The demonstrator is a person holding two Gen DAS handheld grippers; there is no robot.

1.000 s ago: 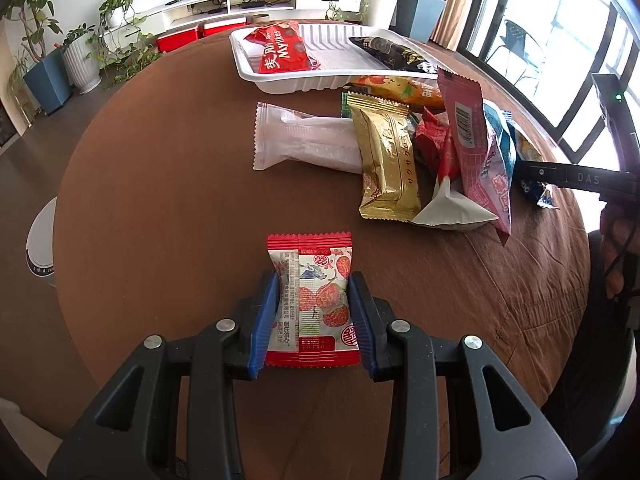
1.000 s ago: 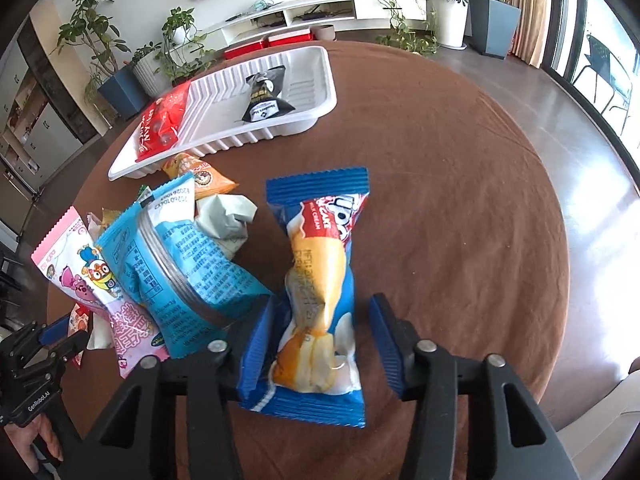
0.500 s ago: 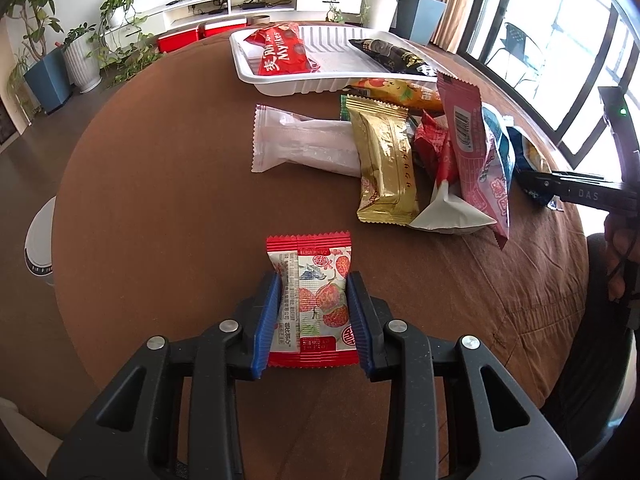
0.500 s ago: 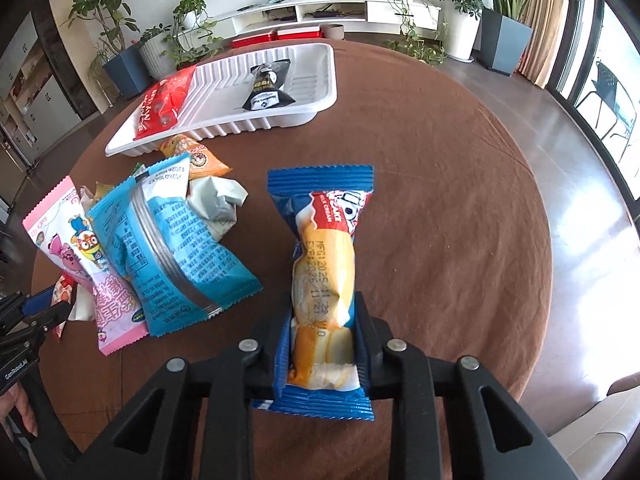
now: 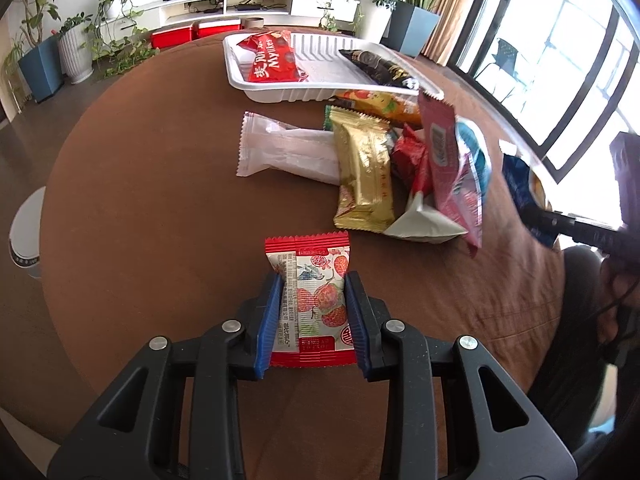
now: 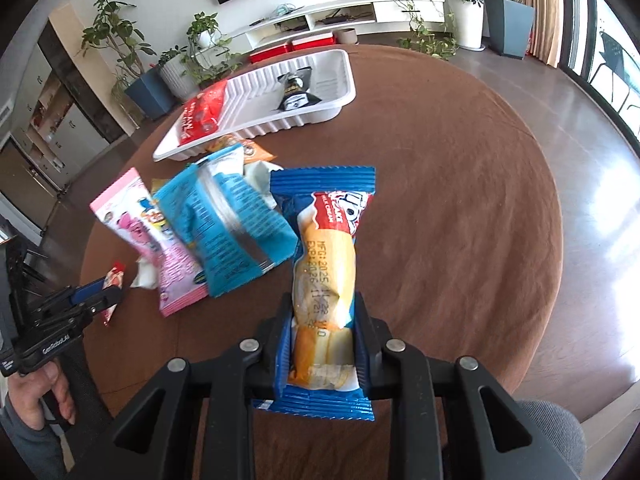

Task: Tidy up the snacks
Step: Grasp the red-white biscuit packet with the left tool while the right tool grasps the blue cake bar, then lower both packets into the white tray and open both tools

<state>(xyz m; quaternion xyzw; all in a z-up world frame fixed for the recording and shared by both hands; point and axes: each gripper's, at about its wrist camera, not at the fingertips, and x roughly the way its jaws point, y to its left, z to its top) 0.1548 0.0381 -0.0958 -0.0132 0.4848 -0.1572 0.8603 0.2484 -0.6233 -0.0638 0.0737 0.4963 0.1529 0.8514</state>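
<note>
**Both grippers clamped on snack packets above the round table**

Our left gripper (image 5: 312,316) is closed on a small red and white packet (image 5: 310,300) printed with strawberries, its blue pads (image 5: 267,322) pressing the packet's two long sides. The packet sits low over the brown tablecloth (image 5: 160,208), on the near side of the table; we cannot tell whether it touches the cloth.

Our right gripper (image 6: 323,346) is clamped around the lower half of a long blue cake packet (image 6: 324,268), which is squeezed narrow between the fingers and stands out forward from them. In the left wrist view that same packet (image 5: 520,188) shows at the far right edge, tilted.

Between the two grippers lies a loose heap of snacks: a gold packet (image 5: 364,172), a clear white packet (image 5: 288,152) just beside it, a pink packet (image 6: 160,240) and a light blue bag (image 6: 228,224) leaning against each other, and an orange packet (image 5: 380,104) touching the tray's near wall.

The white tray (image 5: 320,94) stands at the far side of the table. Inside it a red bag (image 5: 274,60) lies at one end and a black packet (image 5: 380,66) near the other, well apart.

A person's hand (image 6: 40,396) grips the left gripper's handle at the lower left of the right wrist view
</note>
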